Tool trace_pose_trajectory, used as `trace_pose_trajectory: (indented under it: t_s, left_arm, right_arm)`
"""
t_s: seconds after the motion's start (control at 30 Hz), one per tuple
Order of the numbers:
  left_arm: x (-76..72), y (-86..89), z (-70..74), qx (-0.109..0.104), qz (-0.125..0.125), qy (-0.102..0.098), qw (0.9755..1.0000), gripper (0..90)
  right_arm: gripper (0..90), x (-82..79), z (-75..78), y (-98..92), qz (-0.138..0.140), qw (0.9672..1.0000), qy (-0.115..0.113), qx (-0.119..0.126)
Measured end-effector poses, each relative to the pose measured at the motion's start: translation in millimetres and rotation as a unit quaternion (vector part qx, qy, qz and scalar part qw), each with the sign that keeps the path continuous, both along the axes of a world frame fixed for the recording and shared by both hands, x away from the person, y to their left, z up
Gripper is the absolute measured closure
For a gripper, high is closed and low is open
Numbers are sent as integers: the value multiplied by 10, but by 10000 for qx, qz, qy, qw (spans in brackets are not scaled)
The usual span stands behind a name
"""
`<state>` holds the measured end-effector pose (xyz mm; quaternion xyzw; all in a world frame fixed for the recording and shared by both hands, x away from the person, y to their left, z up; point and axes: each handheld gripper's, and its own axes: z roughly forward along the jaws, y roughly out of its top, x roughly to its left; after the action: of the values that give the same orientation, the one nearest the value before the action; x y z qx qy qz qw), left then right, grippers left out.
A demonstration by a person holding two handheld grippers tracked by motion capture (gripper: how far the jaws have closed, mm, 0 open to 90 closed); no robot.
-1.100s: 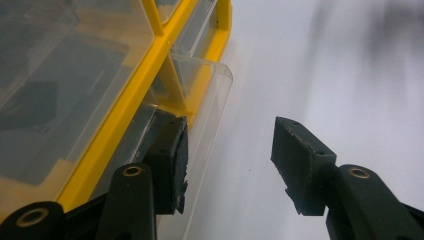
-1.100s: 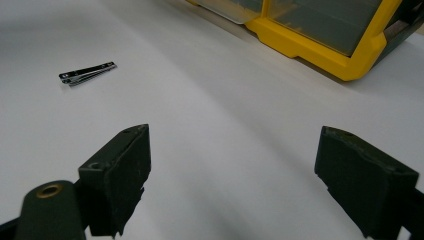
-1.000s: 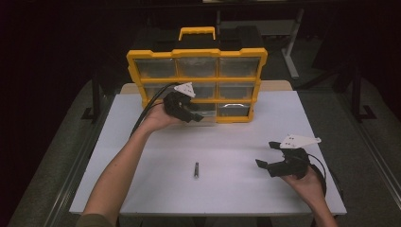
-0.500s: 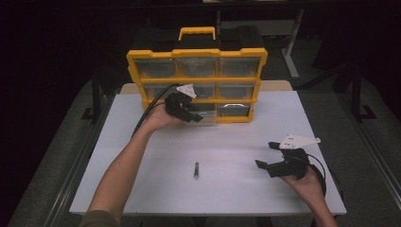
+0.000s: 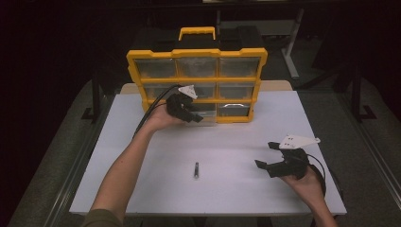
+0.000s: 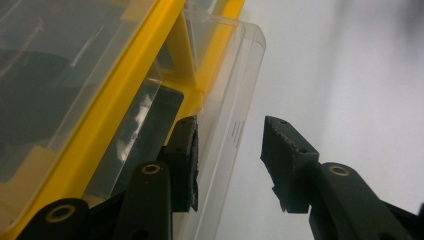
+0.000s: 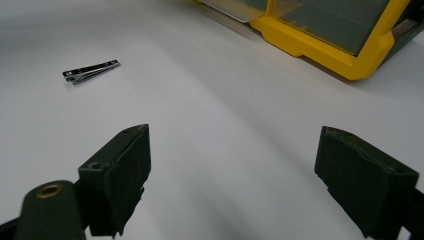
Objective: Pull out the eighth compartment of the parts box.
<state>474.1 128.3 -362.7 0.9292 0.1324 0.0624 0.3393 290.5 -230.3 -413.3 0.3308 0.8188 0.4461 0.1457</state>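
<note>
A yellow organizer (image 5: 196,81) with clear drawers stands upright at the back of the white table (image 5: 246,137). My left gripper (image 5: 195,115) is at its bottom middle drawer (image 5: 206,109). In the left gripper view the drawer's clear front lip (image 6: 240,100) lies between the jaws of the left gripper (image 6: 230,155). They have just been closing: one pad (image 6: 189,160) is at the lip and the other stands apart. My right gripper (image 5: 263,154) hovers open at the front right, nothing in it (image 7: 245,175). A small metal clip-like piece (image 5: 196,170) lies mid-table (image 7: 91,70).
The organizer's yellow carry handle (image 5: 196,31) sticks up at the back. Its bottom right drawer (image 5: 232,109) has a pale handle. Bare white tabletop stretches between the two grippers. Dark floor and table legs surround the table.
</note>
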Motion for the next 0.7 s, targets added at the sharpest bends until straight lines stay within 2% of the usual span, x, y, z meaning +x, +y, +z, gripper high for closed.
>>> trace_pose_trajectory:
  t_s: [0.23, 0.7]
  left_arm:
    - [-5, 19, 6, -5, -82, -6, 10000, 680]
    - [-66, 79, 23, -10, -352, 224, 9991, 712]
  right_arm:
    - [140, -1, -4, 7, 26, 10000, 16, 5]
    - [140, -7, -7, 14, 2, 10000, 35, 11]
